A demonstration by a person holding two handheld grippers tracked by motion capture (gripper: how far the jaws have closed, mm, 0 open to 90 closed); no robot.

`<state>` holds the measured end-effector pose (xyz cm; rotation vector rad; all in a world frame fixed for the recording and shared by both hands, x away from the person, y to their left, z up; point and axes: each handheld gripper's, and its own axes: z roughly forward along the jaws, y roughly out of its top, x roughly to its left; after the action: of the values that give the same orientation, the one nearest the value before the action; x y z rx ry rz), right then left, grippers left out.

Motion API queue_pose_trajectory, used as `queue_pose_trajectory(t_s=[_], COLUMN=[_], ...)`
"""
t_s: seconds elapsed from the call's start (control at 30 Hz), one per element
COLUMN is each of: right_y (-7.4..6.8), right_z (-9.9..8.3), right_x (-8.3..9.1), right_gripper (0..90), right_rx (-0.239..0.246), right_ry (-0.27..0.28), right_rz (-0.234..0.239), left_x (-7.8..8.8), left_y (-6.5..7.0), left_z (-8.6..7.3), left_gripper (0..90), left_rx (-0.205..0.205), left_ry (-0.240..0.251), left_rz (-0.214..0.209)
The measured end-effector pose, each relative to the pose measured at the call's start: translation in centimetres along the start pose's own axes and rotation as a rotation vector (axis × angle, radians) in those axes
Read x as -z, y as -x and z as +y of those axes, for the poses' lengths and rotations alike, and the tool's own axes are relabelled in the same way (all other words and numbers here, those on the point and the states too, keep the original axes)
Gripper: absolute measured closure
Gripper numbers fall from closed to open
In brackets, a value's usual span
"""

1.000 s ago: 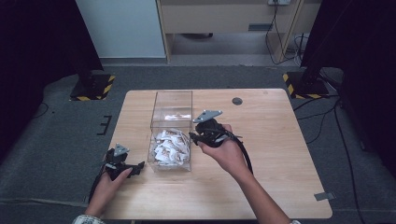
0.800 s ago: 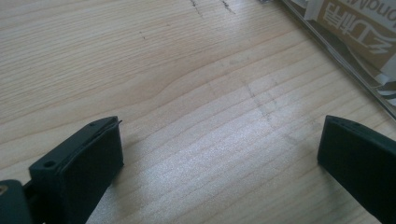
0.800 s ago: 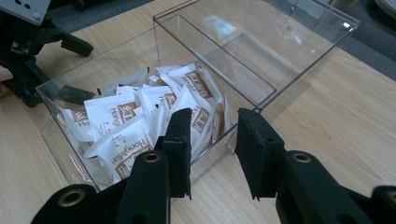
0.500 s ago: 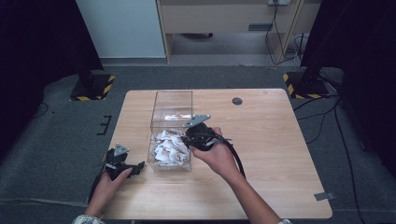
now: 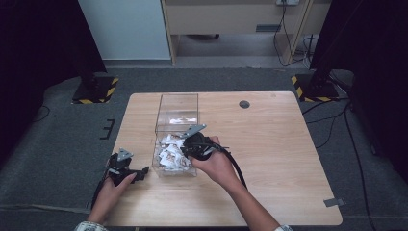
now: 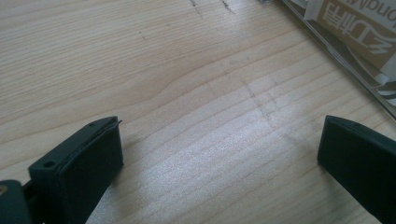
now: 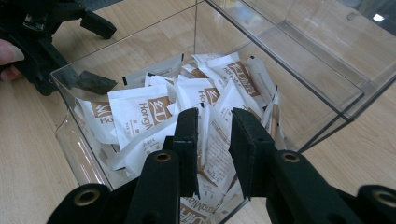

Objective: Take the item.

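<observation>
High view: a light wooden table (image 5: 269, 159) carries a clear plastic box (image 5: 177, 103) standing open-topped near its left-centre, with a heap of white sachets (image 5: 169, 155) printed in brown lying in the near end of the box. The right gripper (image 5: 185, 147), held in the person's right hand (image 5: 216, 166), reaches over the near right wall of the box with its jaws pointing down and leftwards into the heap. The right gripper view confirms this: the two black jaws stand narrow, having just been closing, and the upright edge of one sachet (image 7: 204, 128) rises in the gap between them; whether the pads already press on it cannot be told, as a slim gap shows on each side. Other sachets lie loose and overlapping around it, reaching up the box walls. The left gripper (image 5: 139, 172), held in the left hand (image 5: 109, 192), rests low on the table just beside the near left corner of the box, apart from the sachets. In the left gripper view its jaws stand wide apart over bare wood grain, nothing between them, with the box wall and a printed sachet (image 6: 359, 28) behind it at the upper right. A small dark round disc (image 5: 244, 104) sits on the table's far side, well apart from the box.
</observation>
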<state>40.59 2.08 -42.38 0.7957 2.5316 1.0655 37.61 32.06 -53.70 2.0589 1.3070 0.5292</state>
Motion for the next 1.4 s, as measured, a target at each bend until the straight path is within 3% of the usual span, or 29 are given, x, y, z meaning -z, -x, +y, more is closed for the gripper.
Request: queue_pose_trajectory(t_s=[0.43,0.87,1.1,1.4], right_y=[-0.1,-0.5,-0.6,-0.5], right_z=[-0.7,-1.0,-1.0,-0.9], right_x=[-1.1,-2.0,-2.0,-1.5], right_gripper=[72.2,73.5,88.4,90.0], right_rx=[-0.023,-0.01,0.005,0.003], right_ry=[-0.014,-0.043,-0.056,-0.033], right_rz=[0.008,0.004,-0.002,0.013], left_x=[0.0,0.0,0.0,0.0], left_y=[0.0,0.0,0.0,0.0], left_z=[0.0,0.0,0.0,0.0], left_gripper=[0.0,0.0,0.0,0.0], left_rx=[0.0,0.0,0.0,0.0], left_ry=[0.001,0.0,0.0,0.0], left_rz=[0.0,0.0,-0.001,-0.001])
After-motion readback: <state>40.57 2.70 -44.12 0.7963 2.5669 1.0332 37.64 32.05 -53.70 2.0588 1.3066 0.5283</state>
